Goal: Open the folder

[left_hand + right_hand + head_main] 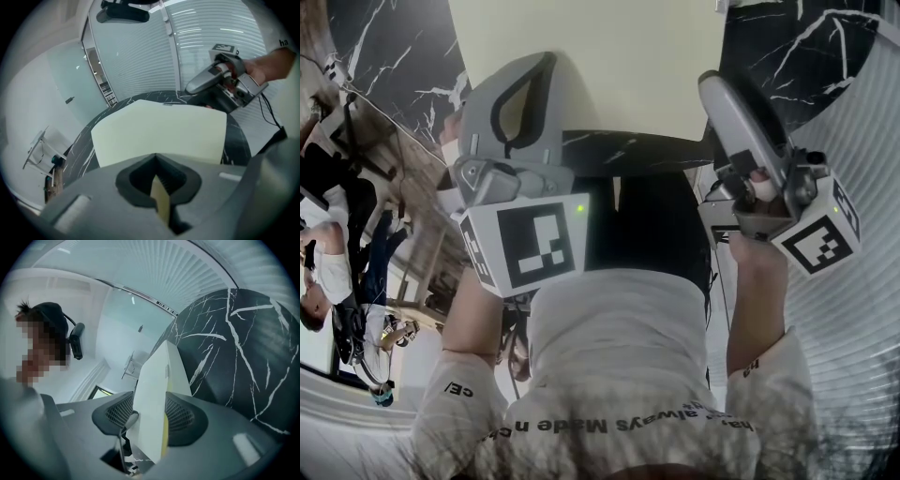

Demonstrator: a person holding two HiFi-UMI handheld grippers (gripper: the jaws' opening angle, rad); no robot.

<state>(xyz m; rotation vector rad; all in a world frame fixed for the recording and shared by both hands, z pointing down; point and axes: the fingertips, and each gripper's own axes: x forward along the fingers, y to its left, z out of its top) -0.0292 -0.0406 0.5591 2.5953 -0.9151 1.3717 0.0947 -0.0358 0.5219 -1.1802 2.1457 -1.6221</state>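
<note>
1. My left tongs [161, 187] are clamped on a thin, pale yellow edge of the folder [159, 131]; the strip runs straight down the closed gap between the pads.
2. My right tongs [150, 423] have the folder between the jaws as well; its white face lies against one mesh pad and its yellow edge against the other, so I read this as a grip with the jaws set fairly wide.
3. The folder lies on the black table [236, 140], ahead of both tongs and between them; from the left tongs its long side runs across the view.
4. The left tongs hold its near edge and the right tongs sit at its far right corner; both are already on it, so neither has to reach.
5. I judge that opening turns on which leaf each pair holds; if one pair has the cover alone and the other the back, drawing them apart should part the leaves.
6. I cannot tell that; the right tongs may have the whole thickness, not one leaf.
7. No view shows the spine or any gap between the leaves.
8. In the head view my chest and the marker cubes cover the near part of the folder, and its top is cut off by the frame.
</note>
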